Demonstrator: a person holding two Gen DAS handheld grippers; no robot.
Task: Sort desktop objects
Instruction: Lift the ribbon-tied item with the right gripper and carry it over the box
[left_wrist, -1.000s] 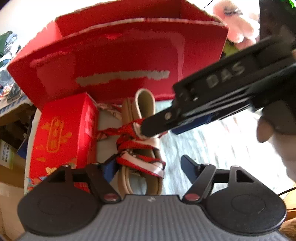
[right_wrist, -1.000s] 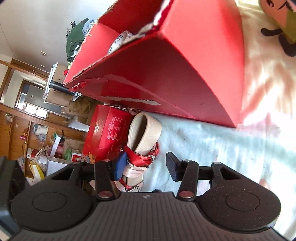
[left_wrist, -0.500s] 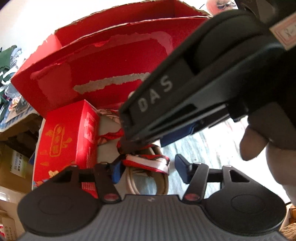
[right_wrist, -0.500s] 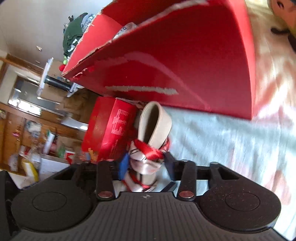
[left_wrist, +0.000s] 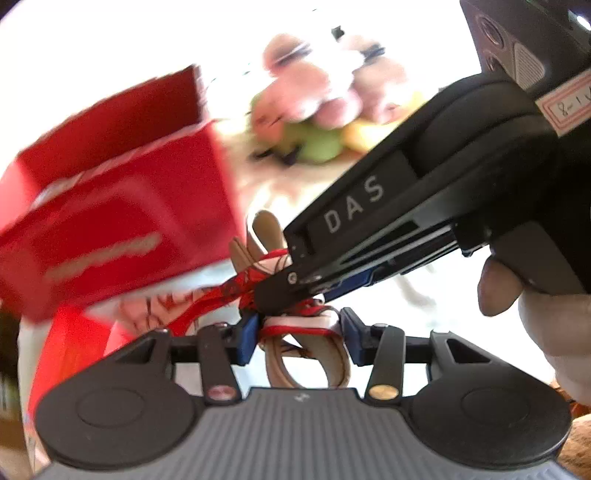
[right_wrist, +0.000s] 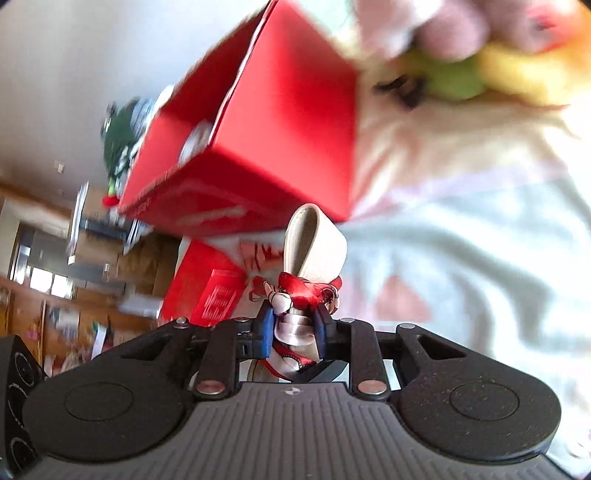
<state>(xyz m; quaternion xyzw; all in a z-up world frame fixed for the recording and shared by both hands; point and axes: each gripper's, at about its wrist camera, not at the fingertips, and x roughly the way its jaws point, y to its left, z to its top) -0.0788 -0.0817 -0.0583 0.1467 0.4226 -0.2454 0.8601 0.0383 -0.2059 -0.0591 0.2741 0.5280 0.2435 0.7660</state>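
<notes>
Beige belt (right_wrist: 314, 243) wound with red ribbon (right_wrist: 303, 291), just beside the big red box (right_wrist: 280, 122), over the pale cloth (right_wrist: 480, 258). Pinched by right gripper (right_wrist: 293, 328), jaws tight on the coil. Flanked by left gripper (left_wrist: 299, 334), jaws around the same bundle, contact unclear.

Both wrist views are taken close along the fingers; shared are the red box (left_wrist: 122, 221) (right_wrist: 280, 147) and belt (left_wrist: 306, 354) (right_wrist: 314, 243).

left tongs (left_wrist: 297, 330): black linkage arms, blue pads, one red and one brass pivot screw, ribbed grey body, two round black discs | right tongs (right_wrist: 294, 326): same build, silver screws, white "DAS" lettering on its side, pink-edged handwritten label
</notes>
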